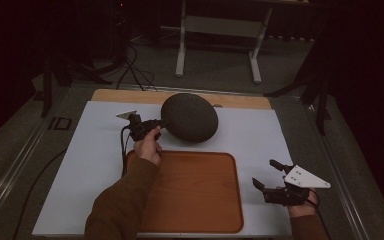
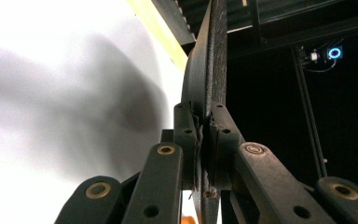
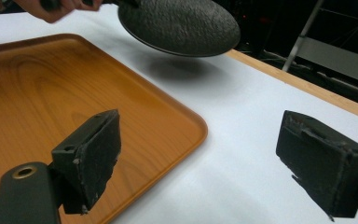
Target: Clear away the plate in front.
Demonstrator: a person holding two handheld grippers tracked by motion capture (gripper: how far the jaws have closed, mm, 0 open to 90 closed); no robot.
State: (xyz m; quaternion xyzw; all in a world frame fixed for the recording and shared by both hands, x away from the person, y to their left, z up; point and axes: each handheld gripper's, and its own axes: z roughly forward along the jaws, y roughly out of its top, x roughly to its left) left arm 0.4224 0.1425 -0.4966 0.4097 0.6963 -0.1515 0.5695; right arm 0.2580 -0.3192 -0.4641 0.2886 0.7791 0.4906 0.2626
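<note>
L gripper point(image 1: 161, 123) clamped on rim of dark textured plate point(image 1: 190, 116), jaws pinching its edge tight in the left gripper view. Plate point(image 3: 179, 23) held tilted, off the white table cover point(image 1: 100, 150), shadow underneath; it's just beyond the far edge of the wooden tray point(image 1: 195, 200). Tray point(image 3: 51, 93) has nothing in it. R gripper point(image 1: 270, 176) hovers at tray's right side over the white surface, jaws wide apart, gripping nothing. Bare wood table edge point(image 1: 240, 101) beyond the cover.
</note>
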